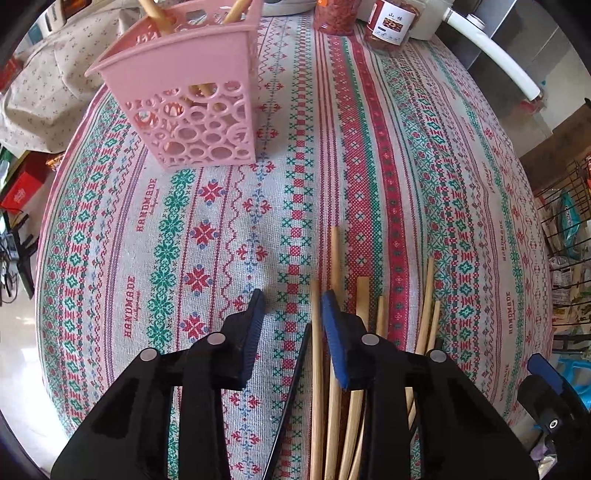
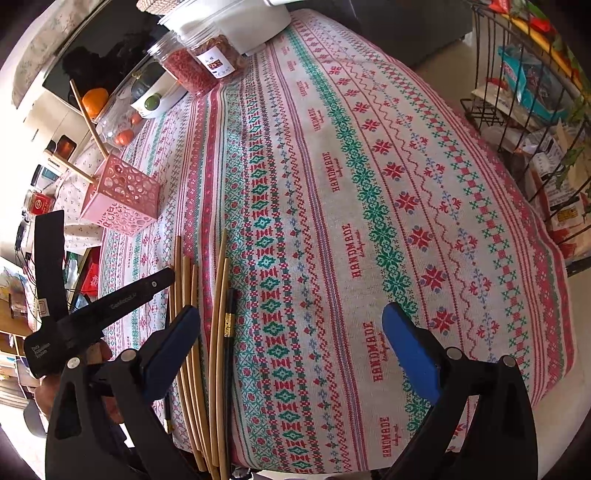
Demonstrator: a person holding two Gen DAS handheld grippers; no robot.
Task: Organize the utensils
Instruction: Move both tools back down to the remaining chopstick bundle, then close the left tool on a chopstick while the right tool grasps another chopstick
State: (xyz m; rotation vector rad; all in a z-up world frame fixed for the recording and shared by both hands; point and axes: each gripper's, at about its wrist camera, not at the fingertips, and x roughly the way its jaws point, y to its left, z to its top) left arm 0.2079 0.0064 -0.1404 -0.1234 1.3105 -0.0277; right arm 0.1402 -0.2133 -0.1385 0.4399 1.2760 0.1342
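Chopsticks (image 1: 317,369) lying loose in a rough bundle on the patterned tablecloth (image 1: 207,236), tips toward the pink holder (image 1: 184,110); one dark stick (image 2: 229,332) among the pale ones at the right of the bundle. Holder standing upright well ahead, already carrying a few sticks (image 2: 86,114) that lean out of its open top, so presumably the sorting place.

Left gripper (image 1: 291,306) low over the bundle, jaws moderately open, holding nothing; one pale stick running up between the pads, the right pad (image 1: 334,332) over the next sticks. Judged as lining up on a single stick, not yet closed.

Right gripper (image 2: 291,325) beside the bundle, jaws wide, empty, left pad (image 2: 173,343) over the pale sticks; likely kept wide to stay out of the way.

Room: bare cloth between bundle and holder, path unobstructed. Bundle ends overhanging the near table edge; risk of sticks sliding off if nudged. Jars (image 1: 391,22) at the far side, well apart. Wire rack (image 2: 524,92) off the right edge, clear of the working line.
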